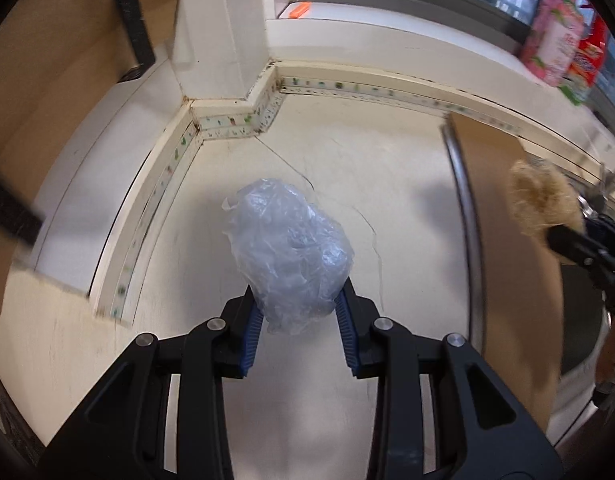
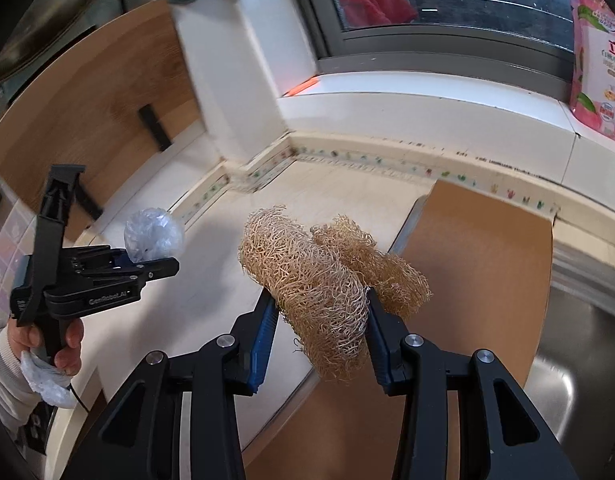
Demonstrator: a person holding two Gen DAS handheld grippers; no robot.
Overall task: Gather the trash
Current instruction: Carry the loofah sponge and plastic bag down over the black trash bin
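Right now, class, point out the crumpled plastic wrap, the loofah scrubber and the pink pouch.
crumpled plastic wrap (image 1: 289,248): left wrist view, middle of the wad.
loofah scrubber (image 2: 311,280): right wrist view, its fibrous front lobe.
pink pouch (image 2: 599,56): right wrist view, its printed front.

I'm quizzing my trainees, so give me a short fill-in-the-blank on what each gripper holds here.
1. The left gripper is shut on a crumpled ____ bag.
2. The right gripper is shut on a tan ____.
3. The brown board lies over the ____.

Missing words: plastic; loofah; sink
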